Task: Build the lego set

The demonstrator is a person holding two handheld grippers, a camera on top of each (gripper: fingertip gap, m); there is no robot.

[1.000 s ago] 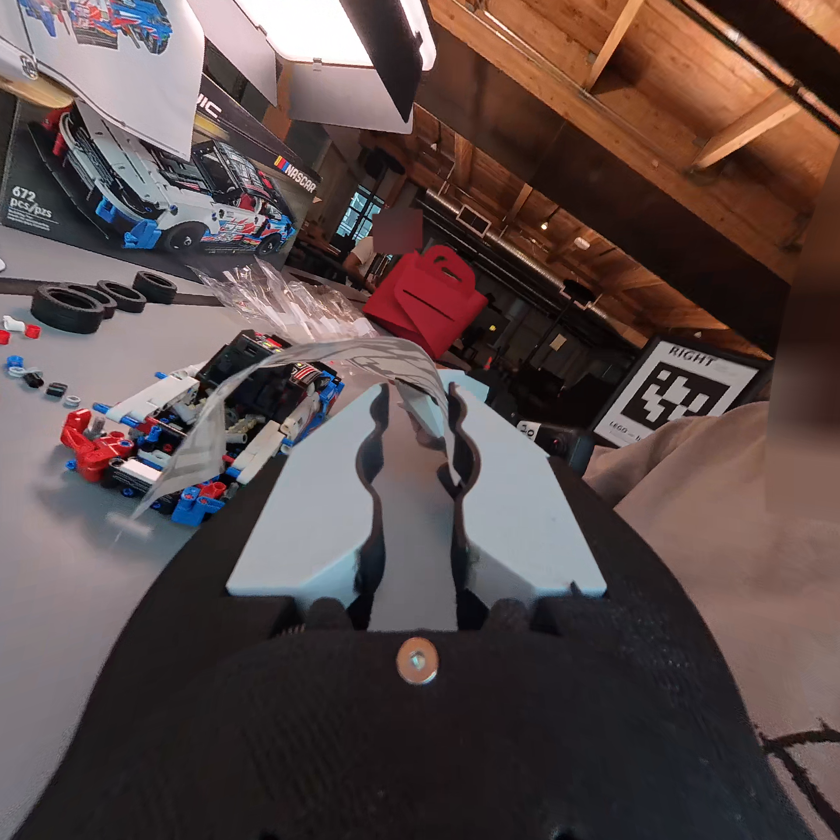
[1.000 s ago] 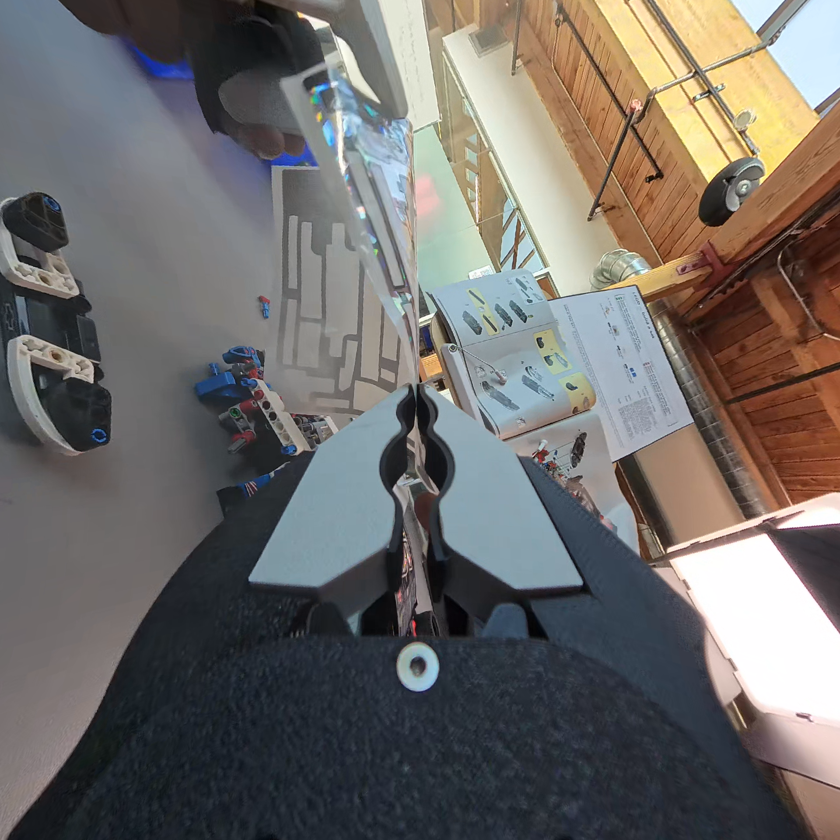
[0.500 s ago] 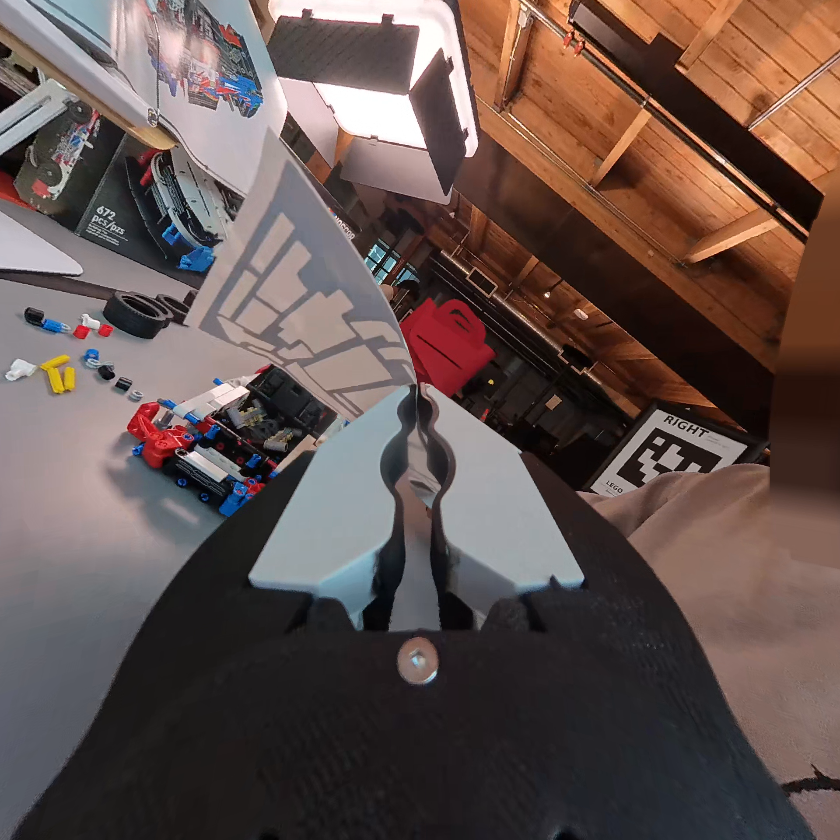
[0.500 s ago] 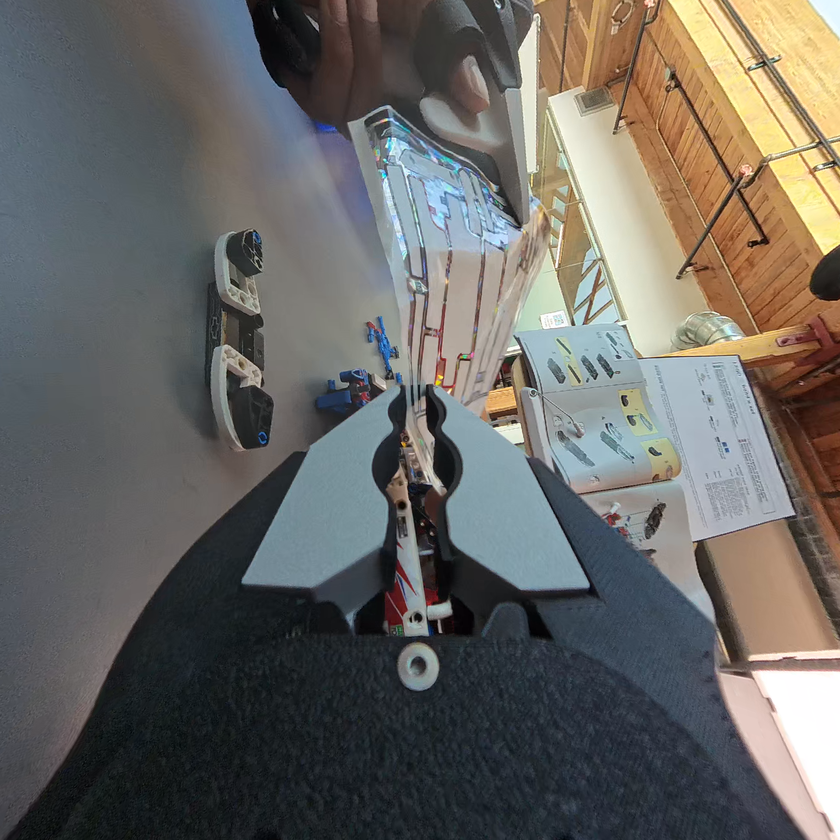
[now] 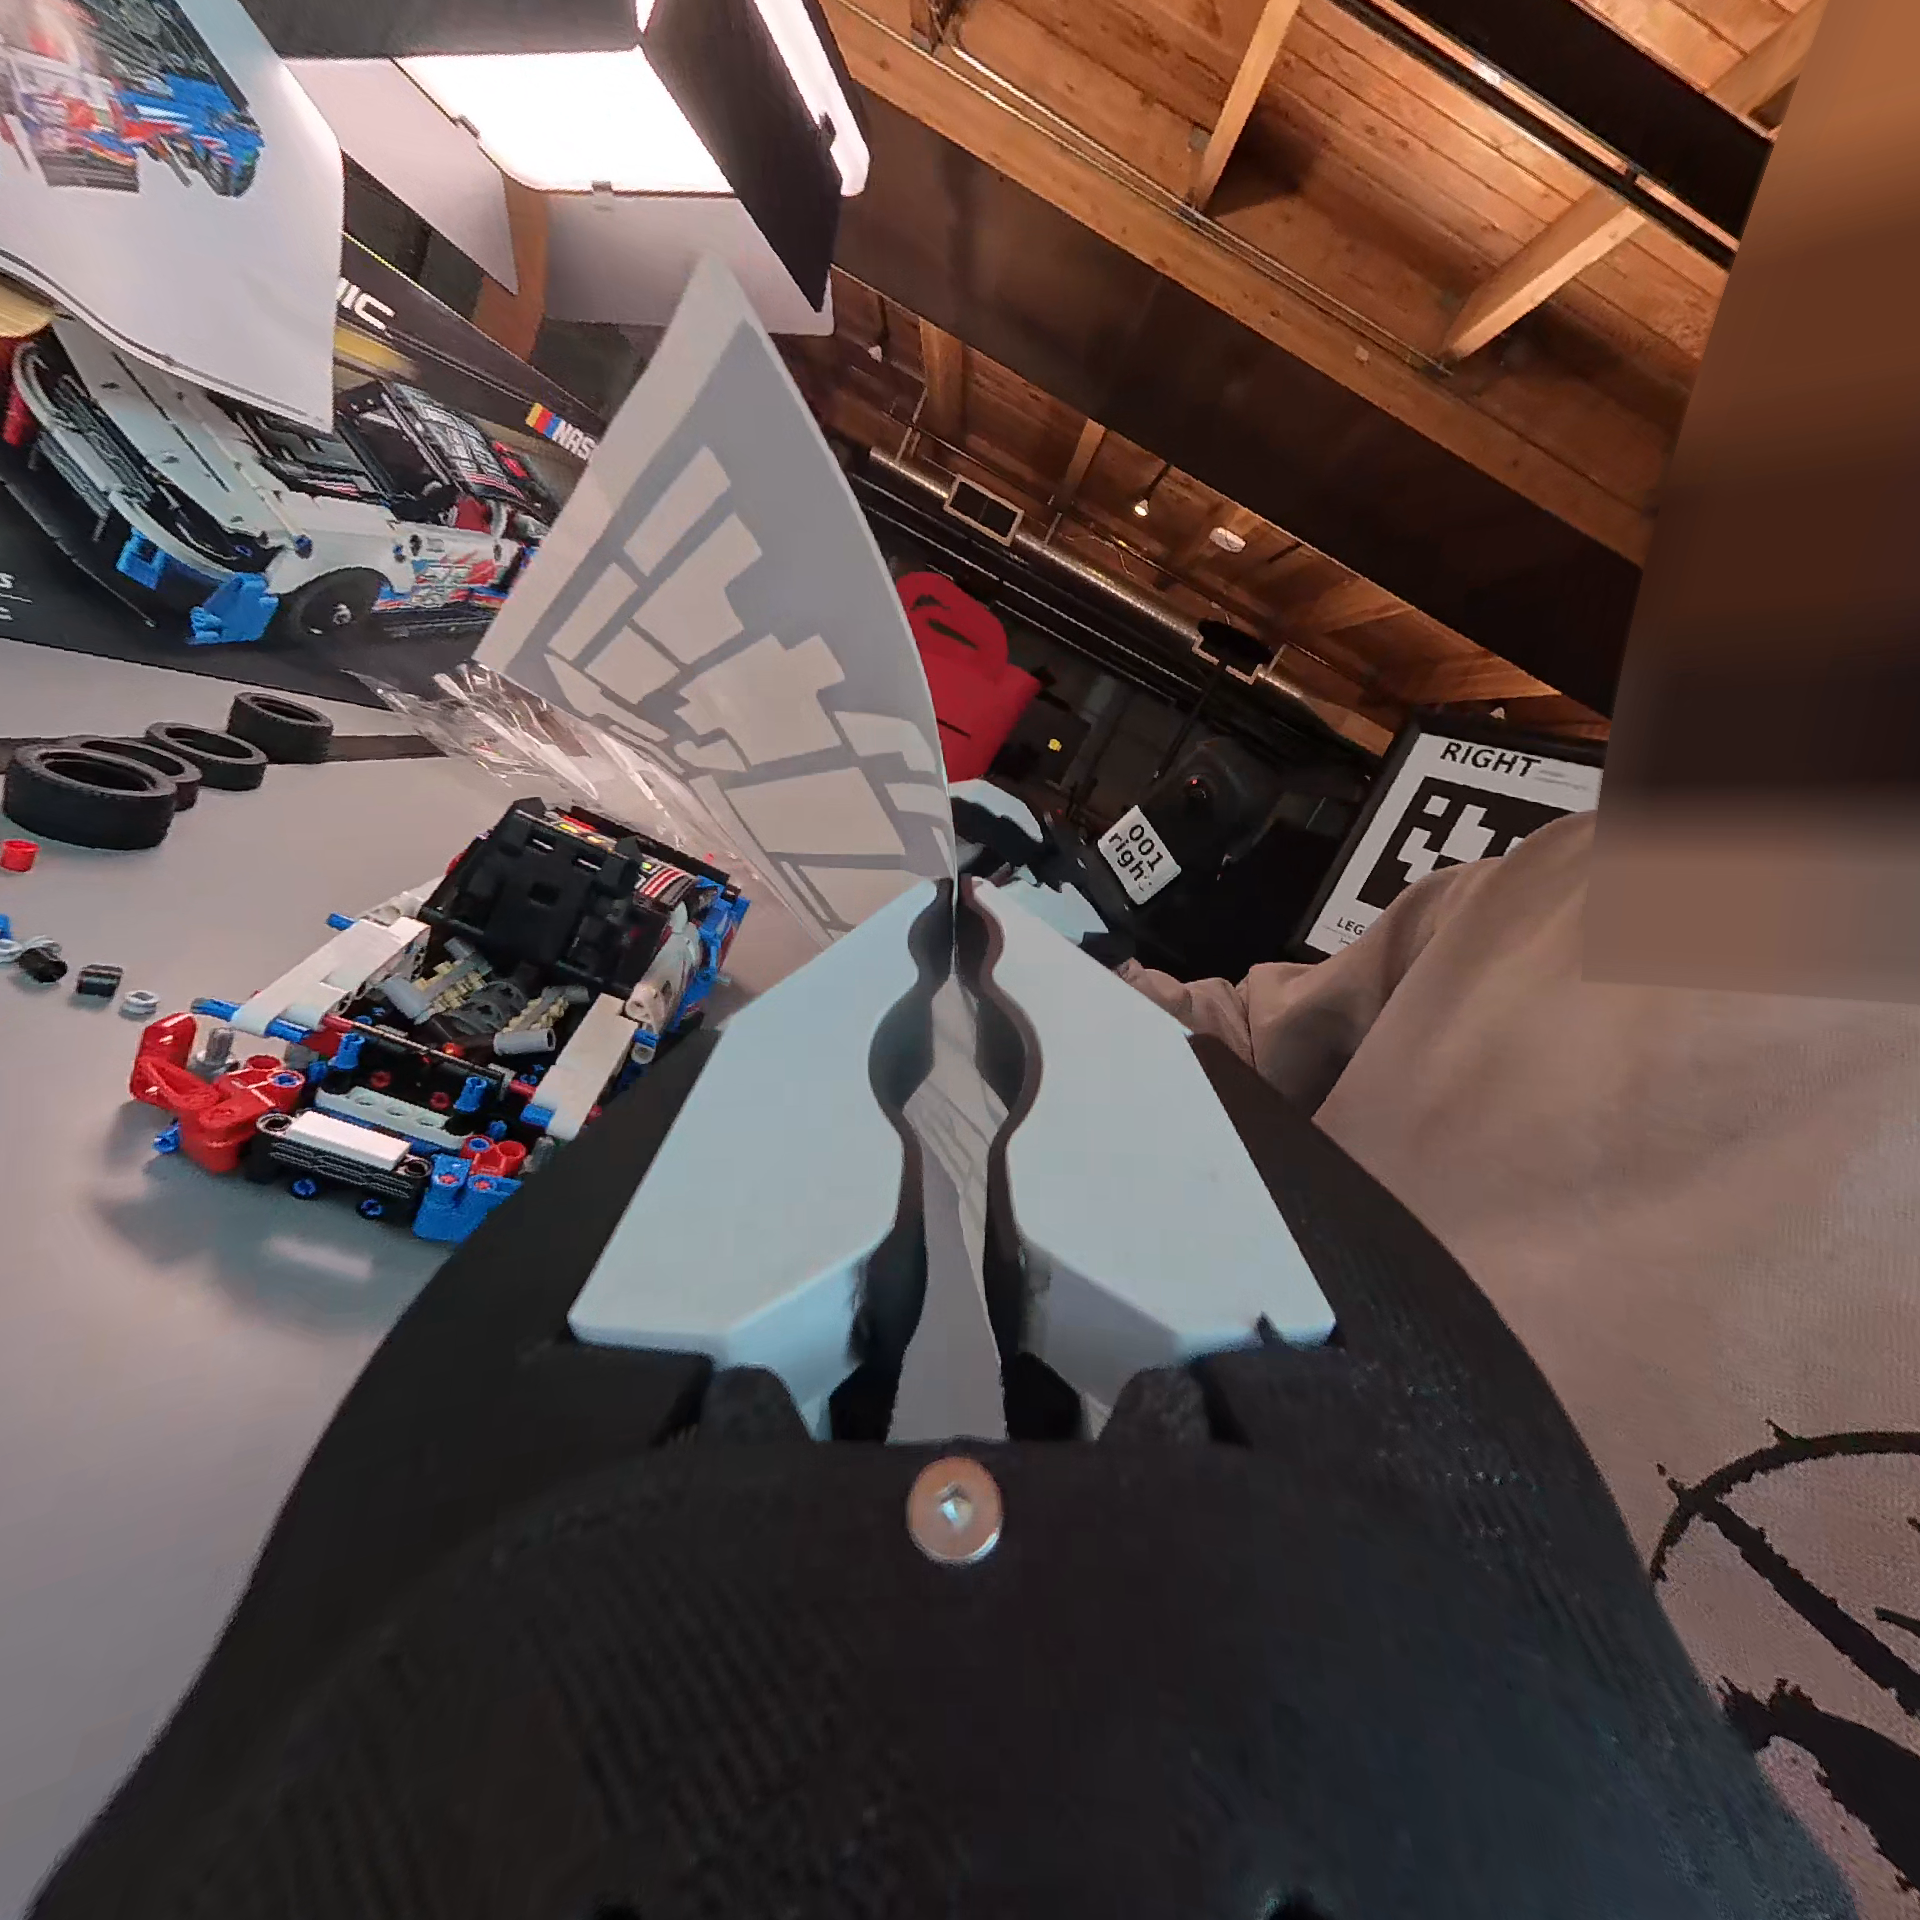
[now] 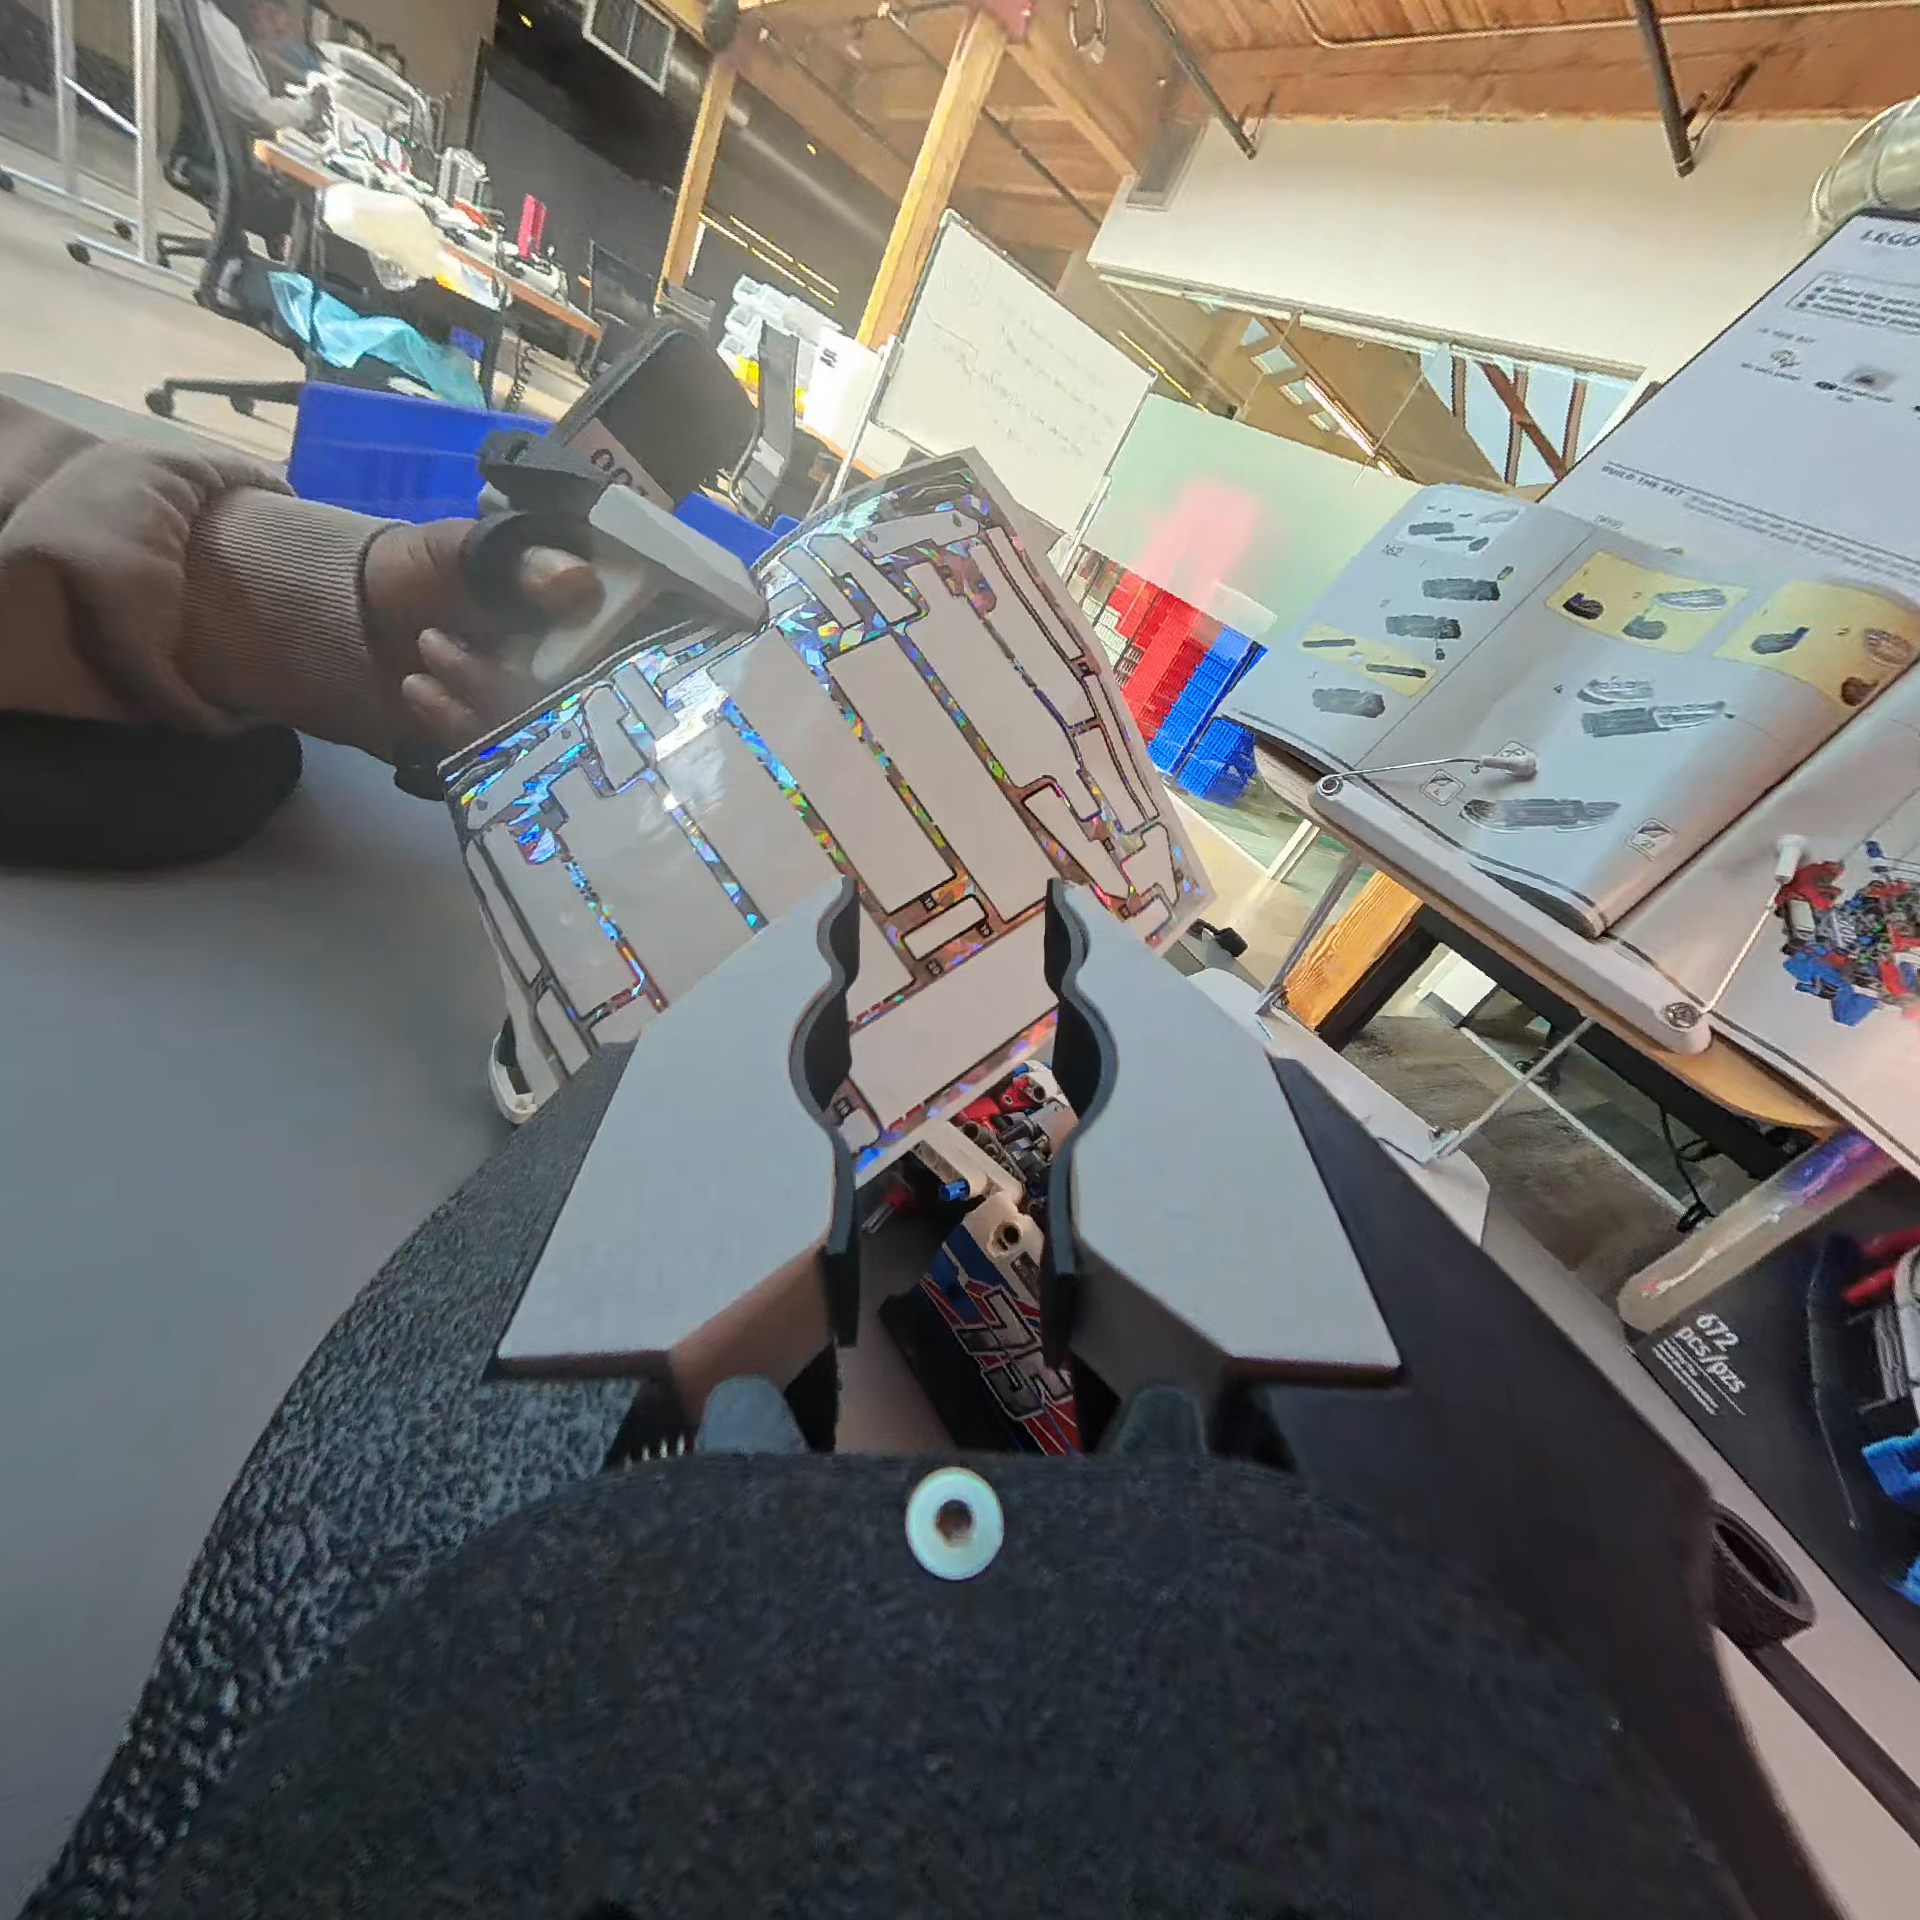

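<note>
**Sticker sheet pinched above the half-built car**

The left gripper (image 5: 954, 914) has its fingers pressed together on the edge of the sticker sheet (image 6: 831, 769), which stands curved in the air over the grey table (image 5: 156, 1403). The sheet's face shows pale empty shapes with shiny rainbow foil between them; its back is plain grey. The right gripper (image 6: 951, 935) is spread apart, holding nothing, just near the sheet's lower edge. The half-built car (image 5: 436, 1039), red, blue, white and black, sits on the table left of the left gripper. Loose tyres (image 5: 94, 795) lie farther left. Bare table lies near the car.
</note>
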